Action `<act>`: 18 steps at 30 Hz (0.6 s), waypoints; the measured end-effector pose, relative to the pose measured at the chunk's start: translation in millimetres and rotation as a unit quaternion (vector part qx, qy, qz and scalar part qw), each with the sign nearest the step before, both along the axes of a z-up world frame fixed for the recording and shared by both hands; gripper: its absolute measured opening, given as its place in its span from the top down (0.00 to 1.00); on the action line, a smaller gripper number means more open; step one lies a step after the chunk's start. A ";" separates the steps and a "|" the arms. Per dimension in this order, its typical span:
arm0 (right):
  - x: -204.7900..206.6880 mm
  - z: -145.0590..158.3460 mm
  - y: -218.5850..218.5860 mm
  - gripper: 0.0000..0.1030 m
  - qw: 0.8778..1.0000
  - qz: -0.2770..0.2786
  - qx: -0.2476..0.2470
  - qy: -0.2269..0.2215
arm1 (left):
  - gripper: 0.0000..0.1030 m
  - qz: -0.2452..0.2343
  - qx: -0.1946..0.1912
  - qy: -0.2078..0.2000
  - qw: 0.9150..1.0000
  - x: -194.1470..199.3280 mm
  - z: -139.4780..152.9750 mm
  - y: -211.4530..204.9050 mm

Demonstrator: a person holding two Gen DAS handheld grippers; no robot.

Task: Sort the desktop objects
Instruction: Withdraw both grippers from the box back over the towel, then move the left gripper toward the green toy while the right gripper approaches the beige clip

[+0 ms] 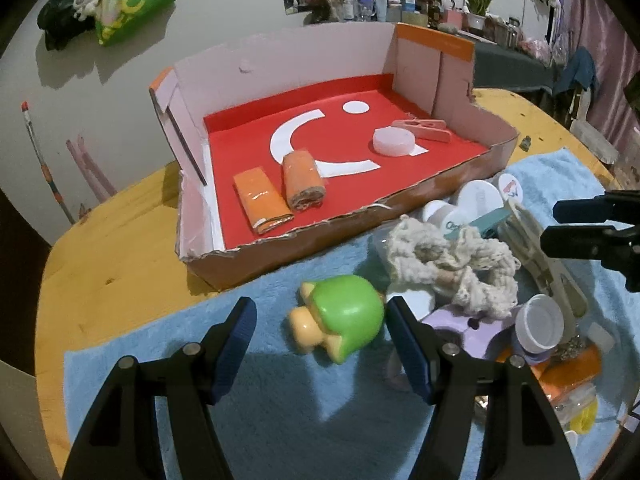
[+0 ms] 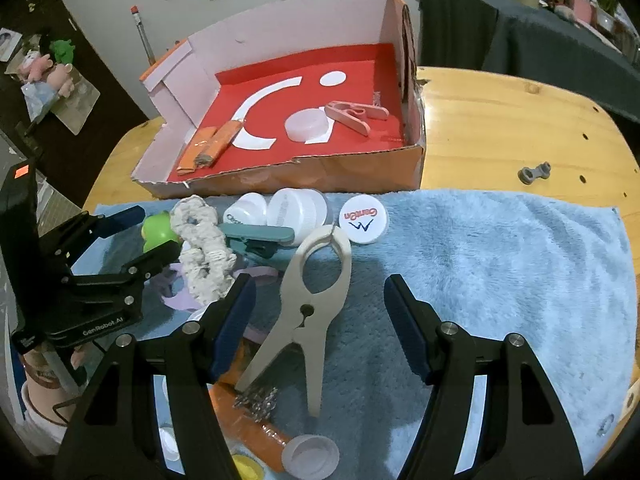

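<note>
A green and yellow toy (image 1: 340, 320) lies on the blue towel (image 1: 280, 392). My left gripper (image 1: 320, 326) is open with its fingers either side of the toy. A large beige clip (image 2: 310, 300) lies on the towel (image 2: 500, 264). My right gripper (image 2: 316, 316) is open around it. The cardboard box (image 1: 400, 196) with a red floor holds two orange rolls (image 1: 262, 202), a white round lid (image 1: 394, 141) and a pink clip (image 1: 422, 128). The box also shows in the right wrist view (image 2: 280, 178).
On the towel lie a cream scrunchie (image 1: 452, 264), white lids (image 2: 364, 219), a teal clip (image 2: 256, 236), a purple piece (image 1: 472, 326), orange packets (image 1: 568, 372) and a clear cap (image 2: 310, 454). A grey part (image 2: 534, 172) lies on the wooden table (image 2: 520, 120).
</note>
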State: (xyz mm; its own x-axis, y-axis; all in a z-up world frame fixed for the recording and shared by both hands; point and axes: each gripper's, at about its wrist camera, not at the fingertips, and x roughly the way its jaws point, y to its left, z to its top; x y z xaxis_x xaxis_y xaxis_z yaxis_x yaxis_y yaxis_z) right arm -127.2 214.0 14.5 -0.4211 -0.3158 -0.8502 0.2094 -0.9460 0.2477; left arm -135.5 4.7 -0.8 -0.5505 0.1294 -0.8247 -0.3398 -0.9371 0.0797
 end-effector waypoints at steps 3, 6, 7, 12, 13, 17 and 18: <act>-4.3 -5.4 -0.1 0.36 1.000 -0.001 -0.002 -0.007 | 0.32 -0.006 0.013 -0.007 1.000 -4.2 -0.5 -4.1; -7.2 -10.9 -1.3 0.36 1.000 -0.004 0.000 -0.013 | 0.32 -0.016 0.020 -0.011 1.000 -6.6 -1.7 -5.2; -7.5 -12.3 -1.9 0.36 1.000 -0.004 0.000 -0.014 | 0.32 -0.021 0.023 -0.011 0.999 -6.7 -1.9 -5.5; -5.1 -17.7 -2.4 0.36 1.000 -0.011 0.013 -0.013 | 0.32 -0.048 0.032 -0.008 0.998 -6.6 -3.5 -4.5; -3.9 -18.1 -2.5 0.36 1.000 -0.012 0.017 -0.011 | 0.32 -0.053 0.033 -0.006 0.998 -6.3 -3.8 -4.3; 2.3 -19.7 -5.3 0.36 1.000 -0.008 0.030 -0.007 | 0.32 -0.062 0.043 -0.008 0.997 -9.4 -5.0 -4.5; 3.6 -20.4 -6.7 0.36 0.999 -0.006 0.033 -0.006 | 0.32 -0.065 0.045 -0.008 0.997 -9.9 -5.1 -4.6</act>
State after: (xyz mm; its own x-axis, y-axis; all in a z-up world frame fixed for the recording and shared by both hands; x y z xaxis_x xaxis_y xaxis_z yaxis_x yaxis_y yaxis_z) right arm -123.6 207.3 -5.8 -0.4140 -0.2531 -0.8744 0.1948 -0.9630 0.1864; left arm -145.4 0.1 -6.0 -0.5115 0.2729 -0.8148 -0.4586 -0.8886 -0.0097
